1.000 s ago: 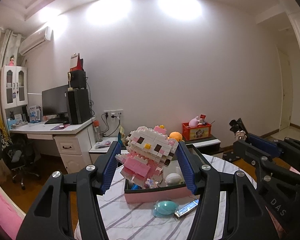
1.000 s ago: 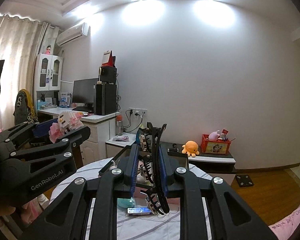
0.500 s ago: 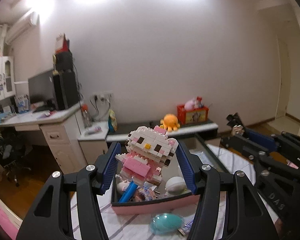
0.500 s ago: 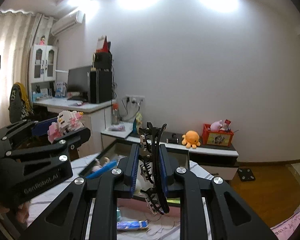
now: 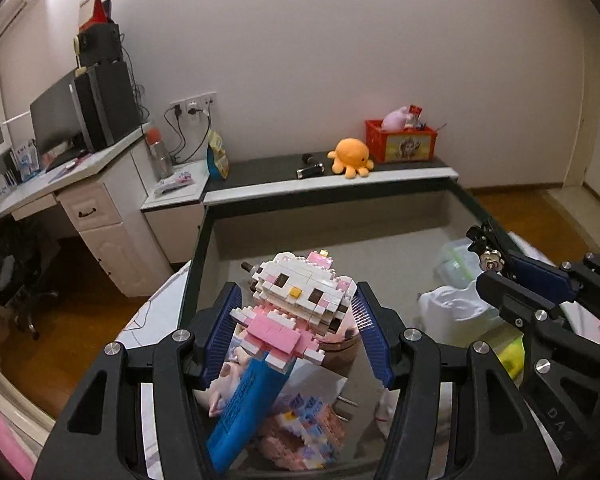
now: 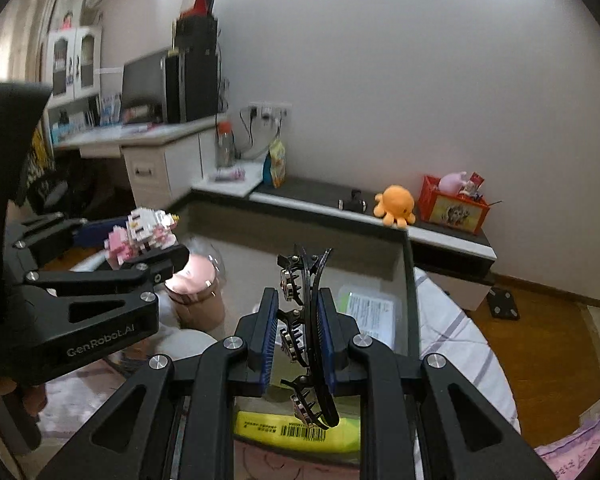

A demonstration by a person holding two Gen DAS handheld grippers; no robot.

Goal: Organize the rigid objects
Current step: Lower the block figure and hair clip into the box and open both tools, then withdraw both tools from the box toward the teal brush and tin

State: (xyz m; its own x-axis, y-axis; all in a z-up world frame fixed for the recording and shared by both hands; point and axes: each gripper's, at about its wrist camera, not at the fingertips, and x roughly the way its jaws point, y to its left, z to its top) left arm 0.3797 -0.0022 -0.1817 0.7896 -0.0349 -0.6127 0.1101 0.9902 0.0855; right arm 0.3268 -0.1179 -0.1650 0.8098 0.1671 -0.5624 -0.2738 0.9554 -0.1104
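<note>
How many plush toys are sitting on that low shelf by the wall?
2. An orange octopus plush sits on the dark shelf top, and a pink plush pokes out of the red crate beside it. The crate may hide more.

far half of dark-rimmed bin [image 5: 204, 240] is bare grey floor, open from above. near left part is crowded: blue tube [image 5: 244, 404], pink block pile [image 5: 300, 432], pink-lidded jar [image 6: 198, 292]. right side is taken by white plastic bag [image 5: 452, 312], clear lidded box [image 6: 368, 312] and yellow packet [image 6: 296, 432]. left gripper [image 5: 296, 320] with block cat [image 5: 300, 300] and right gripper [image 6: 300, 336] with black hair clip [image 6: 308, 332] hang side by side over near edge, little gap between them. bin walls block entry from the side.
</note>
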